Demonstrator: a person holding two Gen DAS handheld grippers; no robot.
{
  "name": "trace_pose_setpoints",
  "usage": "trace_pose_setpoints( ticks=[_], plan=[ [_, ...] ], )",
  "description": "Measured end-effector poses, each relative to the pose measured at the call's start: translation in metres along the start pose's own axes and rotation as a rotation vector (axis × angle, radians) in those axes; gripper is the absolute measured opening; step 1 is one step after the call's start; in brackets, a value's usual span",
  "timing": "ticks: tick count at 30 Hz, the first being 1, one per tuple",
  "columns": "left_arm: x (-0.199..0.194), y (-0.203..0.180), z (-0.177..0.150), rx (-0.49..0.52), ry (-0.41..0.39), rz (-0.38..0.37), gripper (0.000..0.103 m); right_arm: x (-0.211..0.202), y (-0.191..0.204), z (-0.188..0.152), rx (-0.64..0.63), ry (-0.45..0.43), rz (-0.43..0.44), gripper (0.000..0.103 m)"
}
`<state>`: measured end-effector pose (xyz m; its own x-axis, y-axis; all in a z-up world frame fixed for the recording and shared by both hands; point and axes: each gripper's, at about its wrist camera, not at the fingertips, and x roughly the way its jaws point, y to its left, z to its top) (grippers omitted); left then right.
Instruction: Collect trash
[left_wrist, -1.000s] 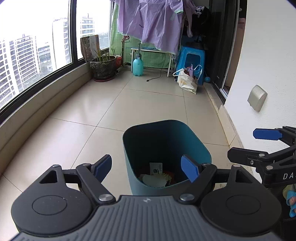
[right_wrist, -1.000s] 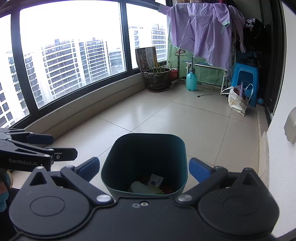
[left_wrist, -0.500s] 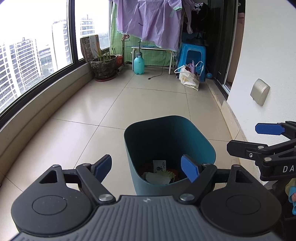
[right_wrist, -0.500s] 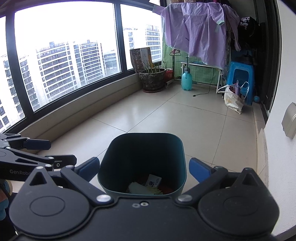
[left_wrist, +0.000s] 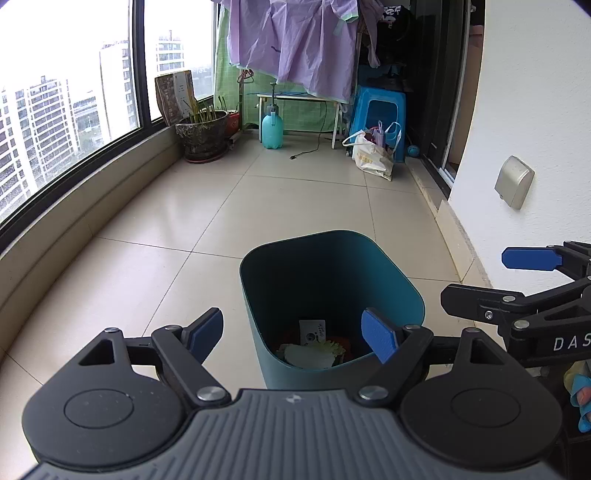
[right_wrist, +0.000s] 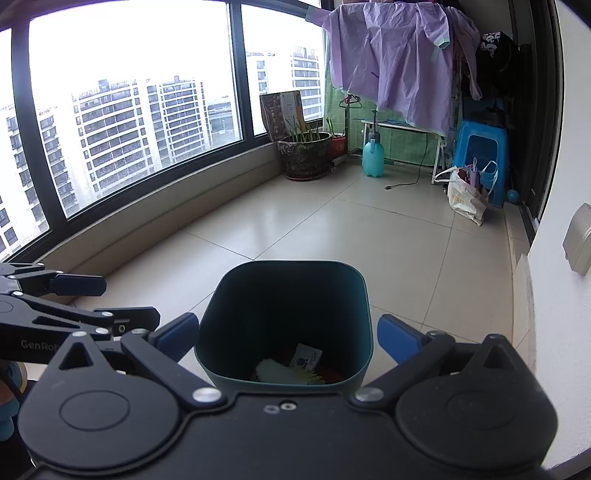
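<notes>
A teal trash bin stands on the tiled floor right below both grippers. At its bottom lie a white printed card and a pale crumpled piece. My left gripper hovers open over the bin's near rim, with nothing between its blue pads. In the right wrist view the same bin sits between the open fingers of my right gripper, which holds nothing either. Each gripper shows in the other's view: the right gripper at the right edge, the left gripper at the left edge.
A white wall with a grey socket cover runs close on the right. A window ledge curves along the left. At the far end stand a plant pot, spray bottle, blue stool, shopping bag and hanging purple garment.
Both views have shifted only slightly. The bin keeps its place and both grippers stay open and still above it.
</notes>
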<state>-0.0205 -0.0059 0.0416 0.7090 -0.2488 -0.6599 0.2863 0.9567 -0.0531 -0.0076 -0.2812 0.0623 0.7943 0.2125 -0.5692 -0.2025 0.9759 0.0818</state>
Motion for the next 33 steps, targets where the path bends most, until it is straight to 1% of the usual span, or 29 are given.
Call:
trace_pose_setpoints(
  ticks=[14,20,33],
  plan=[
    [-0.002,0.003,0.000,-0.010,-0.015,-0.033,0.082,0.002,-0.002,0.000,0.015,0.000,-0.007,0.103],
    [-0.006,0.002,0.001,-0.015,-0.033,-0.047,0.082,0.002,-0.003,-0.002,0.039,0.005,-0.015,0.103],
    [-0.012,-0.001,0.001,-0.024,-0.075,-0.060,0.082,0.004,0.001,-0.002,0.021,0.007,-0.020,0.103]
  ],
)
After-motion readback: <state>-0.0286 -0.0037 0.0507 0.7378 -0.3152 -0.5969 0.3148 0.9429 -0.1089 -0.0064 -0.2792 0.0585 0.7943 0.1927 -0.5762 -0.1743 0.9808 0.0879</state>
